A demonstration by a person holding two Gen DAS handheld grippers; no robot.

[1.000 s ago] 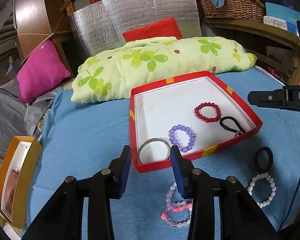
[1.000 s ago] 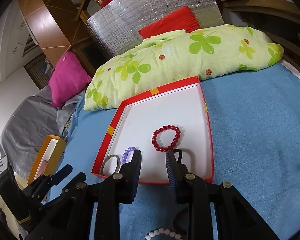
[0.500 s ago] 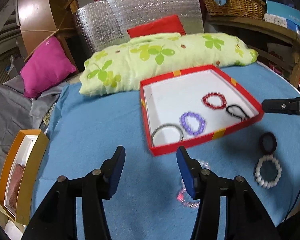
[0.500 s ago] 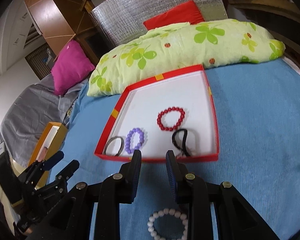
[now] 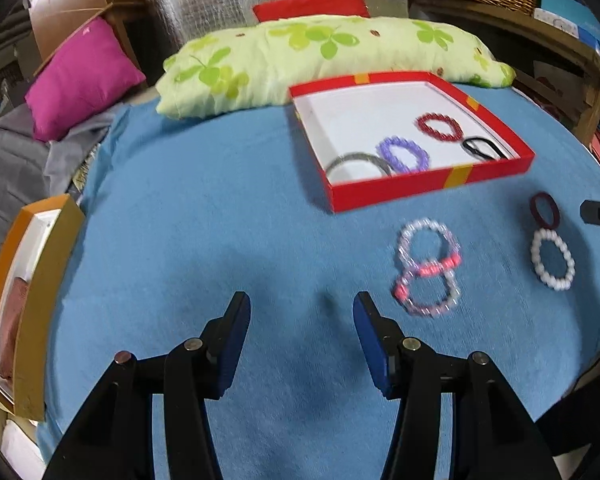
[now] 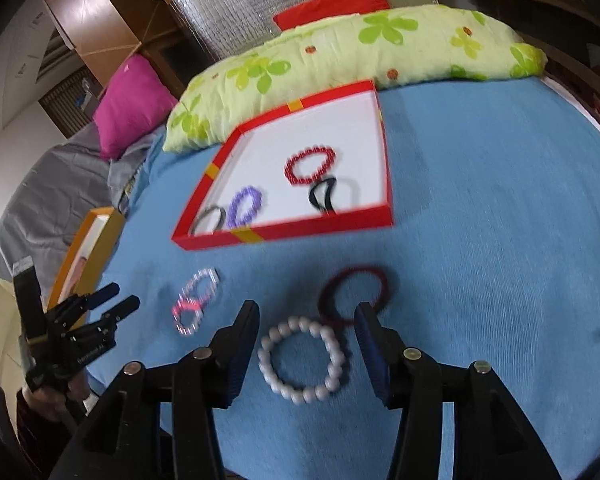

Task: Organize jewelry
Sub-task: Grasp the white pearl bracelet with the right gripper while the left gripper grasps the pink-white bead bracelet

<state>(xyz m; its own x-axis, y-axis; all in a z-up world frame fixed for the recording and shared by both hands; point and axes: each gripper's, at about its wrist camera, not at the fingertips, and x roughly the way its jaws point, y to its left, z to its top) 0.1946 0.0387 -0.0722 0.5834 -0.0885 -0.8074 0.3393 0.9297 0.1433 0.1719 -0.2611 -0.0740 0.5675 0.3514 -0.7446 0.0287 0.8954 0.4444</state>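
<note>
Blue cloth (image 5: 204,208) covers the surface seen from the left wrist, with a green clover-print pillow (image 5: 324,56) along its far edge and a pink cushion (image 5: 80,76) off to the left. Beyond the left hand-held gripper (image 5: 302,314), whose jaws stand apart over bare cloth with nothing between them, sits a red box (image 5: 428,190) with a white floor; inside lie a red bead bracelet (image 5: 439,126), a purple bead bracelet (image 5: 402,154), a grey bangle (image 5: 358,162) and a black hair tie (image 5: 483,148). On the cloth near the box's front wall lie two overlapping clear and pink bead bracelets (image 5: 428,268), and further right a dark red ring (image 5: 545,210) just above a white bead bracelet (image 5: 552,258). An orange box (image 5: 36,300) sits at the left edge. From the right wrist, the same blue cloth (image 6: 480,200) and red box (image 6: 300,230) show, the four pieces still blurred inside. The right hand-held gripper (image 6: 306,322) has its jaws opening, and the white bead bracelet (image 6: 303,360) lies flat between them, not pressed by either pad. The dark red ring (image 6: 354,294) lies just beyond, touching the beads. The clear and pink bracelets (image 6: 196,300) lie to the left, and the left hand-held gripper (image 6: 116,300) appears at the far left, jaws parted.
</note>
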